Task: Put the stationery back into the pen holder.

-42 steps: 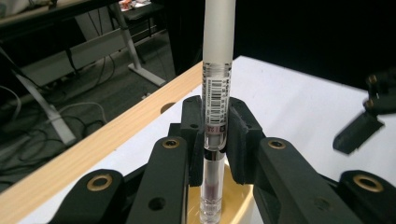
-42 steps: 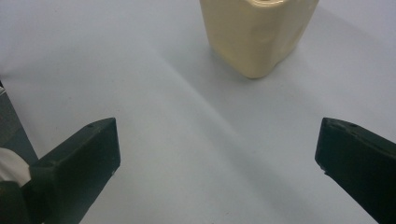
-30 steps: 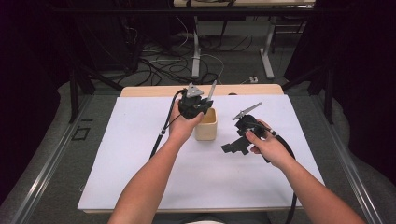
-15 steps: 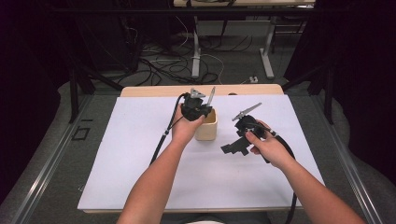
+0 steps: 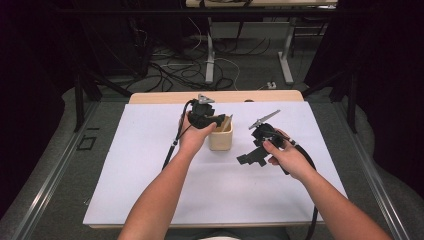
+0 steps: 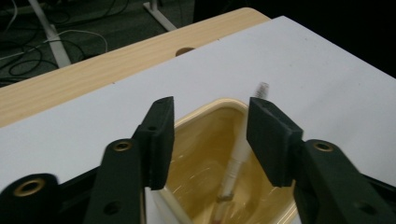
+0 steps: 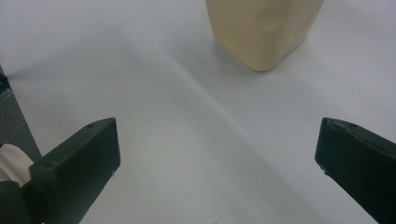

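A person sits at a worktop (image 5: 150,180) with a white top and holds a black gripper in each hand. The left gripper (image 5: 220,120) hangs over a small cream cup (image 5: 220,140) that stands near the middle of the worktop, a bit toward the far edge. In the left gripper view the cup (image 6: 201,154) is right under the gripper (image 6: 210,140), and its open top shows between the two jaws. A thin white stick (image 6: 236,163) leans inside the cup (its fuzzy tip pokes up past the rim by one jaw). The jaws have just been opening, and now there is a gap between them with nothing pinched in it; the stick stands free in the cup and the pads do not press on it. The right gripper (image 5: 250,159) is held low over the worktop, near the cup on its right side and a little closer to the person, not touching it. In the right gripper view its jaws are spread very wide, with just the white top between them, and the cup (image 7: 264,32) stands a short way ahead of them. A black cable (image 5: 172,145) runs from the left gripper back along the arm.
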Tool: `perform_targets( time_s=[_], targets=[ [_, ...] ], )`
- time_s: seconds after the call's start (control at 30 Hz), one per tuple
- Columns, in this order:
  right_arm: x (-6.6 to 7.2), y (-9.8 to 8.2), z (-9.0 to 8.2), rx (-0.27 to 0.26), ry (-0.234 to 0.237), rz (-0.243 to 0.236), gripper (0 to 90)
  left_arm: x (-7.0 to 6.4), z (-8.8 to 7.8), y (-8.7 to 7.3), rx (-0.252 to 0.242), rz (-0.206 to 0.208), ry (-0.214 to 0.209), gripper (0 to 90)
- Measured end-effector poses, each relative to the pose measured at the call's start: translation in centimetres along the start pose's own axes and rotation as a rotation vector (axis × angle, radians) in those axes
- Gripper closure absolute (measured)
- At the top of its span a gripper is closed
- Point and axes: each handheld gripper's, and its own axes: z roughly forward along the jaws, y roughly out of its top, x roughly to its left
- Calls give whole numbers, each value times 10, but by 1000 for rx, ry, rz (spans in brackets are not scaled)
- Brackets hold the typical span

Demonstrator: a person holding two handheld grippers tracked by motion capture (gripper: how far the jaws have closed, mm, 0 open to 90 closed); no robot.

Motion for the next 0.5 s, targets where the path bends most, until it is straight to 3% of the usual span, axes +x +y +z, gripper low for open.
perform_targets(
  time_s=[0.07, 0.23, 0.37, 0.4, 0.5],
  targets=[
    [-1, 0, 1, -13, -1, -13, 0, 1, -5, 1, -18, -10, 26, 443],
    [-1, -1, 1, -12, -8, -18, 0, 8, -21, 4, -37, 12, 48, 382],
    [-2, -3, 0, -10, -9, -16, 0, 12, -37, 2, -75, -53, -9, 366],
    [-3, -3, -1, 6, -11, -15, 0, 13, -42, 1, -75, -57, -19, 331],
    [-3, -5, -2, -18, -23, -5, 0, 17, -53, -3, -60, -80, -37, 184]
  ],
)
